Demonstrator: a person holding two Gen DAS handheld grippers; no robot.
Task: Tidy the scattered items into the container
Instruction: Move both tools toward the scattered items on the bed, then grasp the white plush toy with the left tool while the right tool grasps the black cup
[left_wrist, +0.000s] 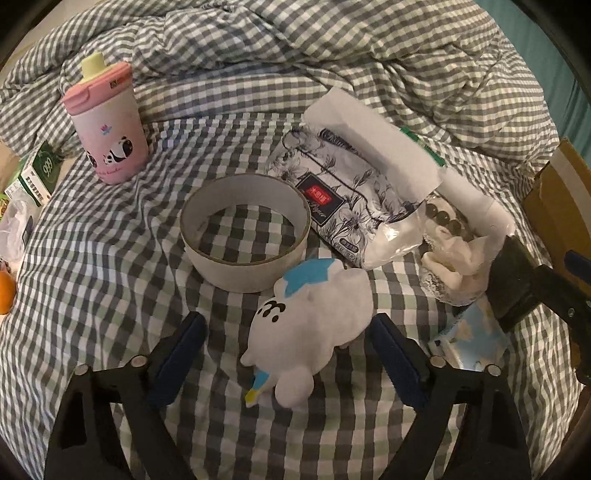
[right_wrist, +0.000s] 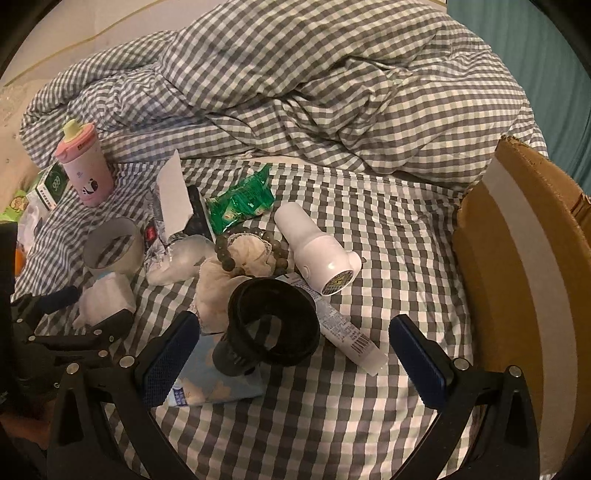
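Observation:
My left gripper (left_wrist: 288, 350) is open, its jaws on either side of a white plush toy (left_wrist: 310, 332) with blue patches lying on the checked bed. Beyond it are a tape roll (left_wrist: 245, 232), a printed tissue pack (left_wrist: 332, 184) and a pink panda cup (left_wrist: 107, 122). My right gripper (right_wrist: 295, 350) is open just behind a black round cup-shaped item (right_wrist: 271, 321) lying on a light blue packet (right_wrist: 210, 384). A white tube (right_wrist: 351, 336), a white hair dryer (right_wrist: 317, 251), a bead bracelet (right_wrist: 251, 251) and a green packet (right_wrist: 240, 203) lie near. The cardboard box (right_wrist: 524, 258) stands at the right.
A rumpled checked duvet (right_wrist: 314, 92) is piled at the back of the bed. A green and white medicine box (left_wrist: 37, 173) and a plastic bag lie at the left edge. The right gripper's finger (left_wrist: 517, 280) shows at the right in the left wrist view.

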